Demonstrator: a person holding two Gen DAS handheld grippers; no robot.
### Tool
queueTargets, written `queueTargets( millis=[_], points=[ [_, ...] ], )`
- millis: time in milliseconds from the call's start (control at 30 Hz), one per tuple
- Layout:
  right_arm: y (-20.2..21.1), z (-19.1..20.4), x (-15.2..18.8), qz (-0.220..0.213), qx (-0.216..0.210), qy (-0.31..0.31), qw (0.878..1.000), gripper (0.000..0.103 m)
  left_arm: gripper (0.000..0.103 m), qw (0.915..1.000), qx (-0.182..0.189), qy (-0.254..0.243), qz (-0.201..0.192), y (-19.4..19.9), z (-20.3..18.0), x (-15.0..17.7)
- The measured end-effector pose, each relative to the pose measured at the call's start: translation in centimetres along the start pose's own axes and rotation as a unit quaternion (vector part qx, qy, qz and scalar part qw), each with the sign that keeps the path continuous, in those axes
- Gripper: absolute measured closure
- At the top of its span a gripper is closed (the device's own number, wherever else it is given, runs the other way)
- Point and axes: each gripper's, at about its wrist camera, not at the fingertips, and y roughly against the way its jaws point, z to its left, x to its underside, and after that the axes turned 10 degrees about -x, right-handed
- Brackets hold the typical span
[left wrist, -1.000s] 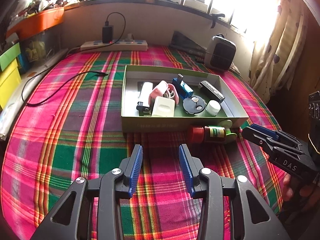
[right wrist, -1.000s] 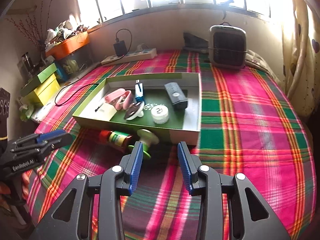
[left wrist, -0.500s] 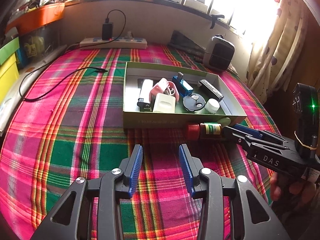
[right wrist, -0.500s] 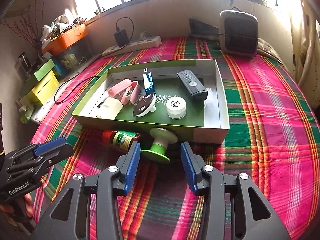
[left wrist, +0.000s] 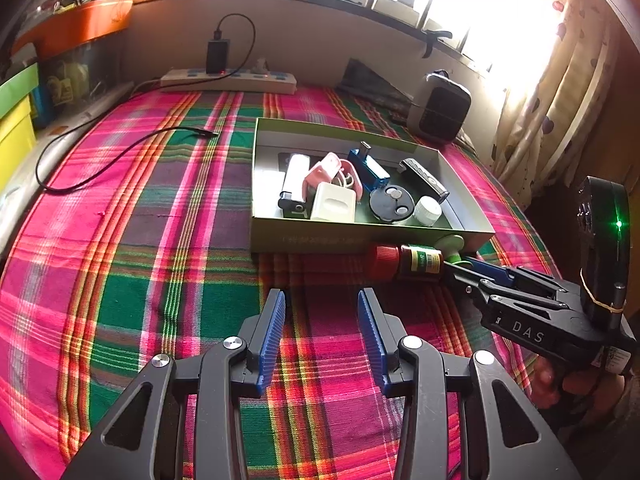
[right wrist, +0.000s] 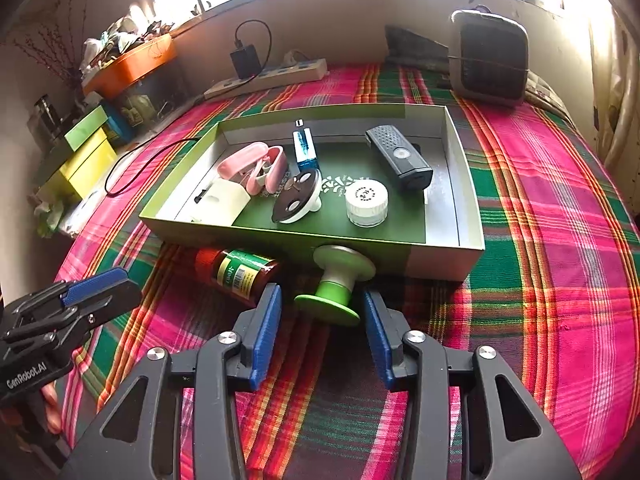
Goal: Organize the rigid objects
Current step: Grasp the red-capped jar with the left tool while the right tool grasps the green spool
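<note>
Surface: a bed or table covered in a pink, green and red plaid cloth (left wrist: 132,248).
Box: a shallow green cardboard box (right wrist: 472,184) sits on the cloth, open at the top.
Box contents: a pink case (right wrist: 256,166) lying open, a blue USB drive (right wrist: 306,148), a black remote-like device (right wrist: 400,156), a white round jar (right wrist: 367,200), a black disc with a white base (right wrist: 298,196) and a cream block (right wrist: 224,200) at the near left corner.
Green spool: a green spool (right wrist: 334,284) lies on its side on the cloth, outside the box, its pale end touching the box's near wall.
Jar: a brown jar with a red cap and green label (right wrist: 236,274) lies on its side just beside the spool, also outside the box along its near wall.
Right gripper: the right gripper (right wrist: 322,322) points down at the spool; its blue pads stand on either side of the spool's wide green flange, apart from it, having just narrowed. In the left wrist view its tip reaches in beside the jar, though that view is too oblique to judge the gap.
Left gripper: the left gripper (left wrist: 322,328) hovers over bare cloth in front of the box, jaws partly apart with nothing between them.
Background: a white power strip (left wrist: 230,80) with a black charger, a small grey heater (right wrist: 488,60) and stacked coloured boxes (right wrist: 86,152) stand beyond the box.
</note>
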Motion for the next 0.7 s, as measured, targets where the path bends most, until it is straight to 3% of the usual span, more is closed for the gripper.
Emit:
queueTargets(
  millis=[100,700],
  points=[
    [0.0,0.4,0.0,0.001,-0.004,0.009,1.000,0.072,0.066,1.0000,0.000,0.001,0.001,0.0,0.2,0.0],
    [0.0,4.8,1.9,0.026,-0.051,0.084,0.995,0.072,0.066,0.9994,0.021,0.025,0.011,0.2,1.1,0.4]
  ],
)
